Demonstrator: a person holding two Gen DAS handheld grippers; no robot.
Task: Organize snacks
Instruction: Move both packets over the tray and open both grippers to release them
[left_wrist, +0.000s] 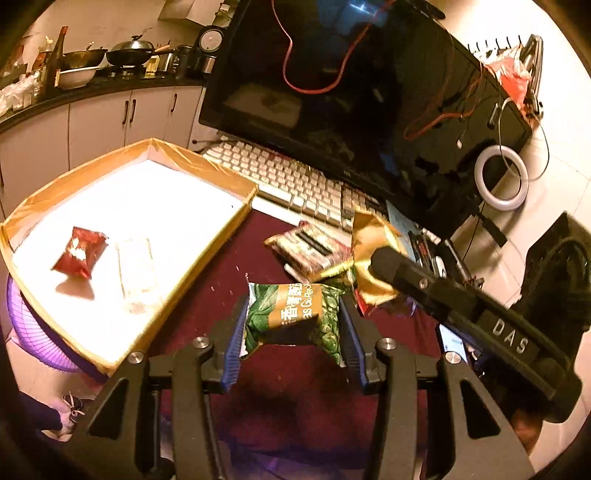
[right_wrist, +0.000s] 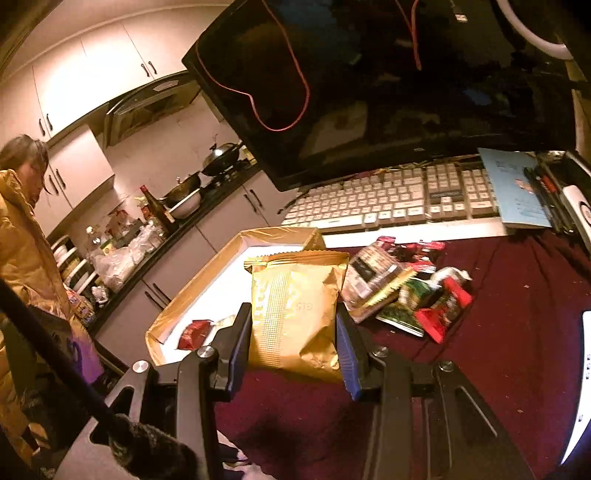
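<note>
Kitchen-cum-desk setting: white cabinets, a dark counter with woks (left_wrist: 129, 51) and bottles, a range hood (right_wrist: 144, 107), and a person in a yellow jacket (right_wrist: 22, 258) at the far left of the right wrist view.

Surface: maroon tablecloth (left_wrist: 221, 266) speckled with crumbs. At its back edge stand a black monitor (left_wrist: 351, 92) draped with a red cable, a white keyboard (left_wrist: 295, 181), a pale blue booklet (right_wrist: 517, 192) and a ring light (left_wrist: 502, 181).

Item 1, gold-rimmed tray (left_wrist: 221, 229): white floor, lying left of the snack pile. Contents: one red snack packet (left_wrist: 79, 251) and one clear-wrapped item (left_wrist: 136, 273), side by side, apart.

Item 2, left gripper (left_wrist: 293, 328): blue pads pinching a green snack packet (left_wrist: 295, 314) by its two sides, lifted off the cloth just right of the tray.

Item 3, right gripper (right_wrist: 291, 332): pads pressed onto a gold snack bag (right_wrist: 295, 306), held upright above the cloth near the tray's corner.

Item 4, loose pile (right_wrist: 406, 288): dark, red and green packets heaped between keyboard and grippers, not yet sorted.

Handling note, as judgement: both packets are probably bound for the tray. Carry each over the rim with clearance, lower to bare white floor beside the existing two, not on top of them. Keep the squeeze light; the puffed gold bag likely crushes easily. Move the grippers in turn, since they work close together.
</note>
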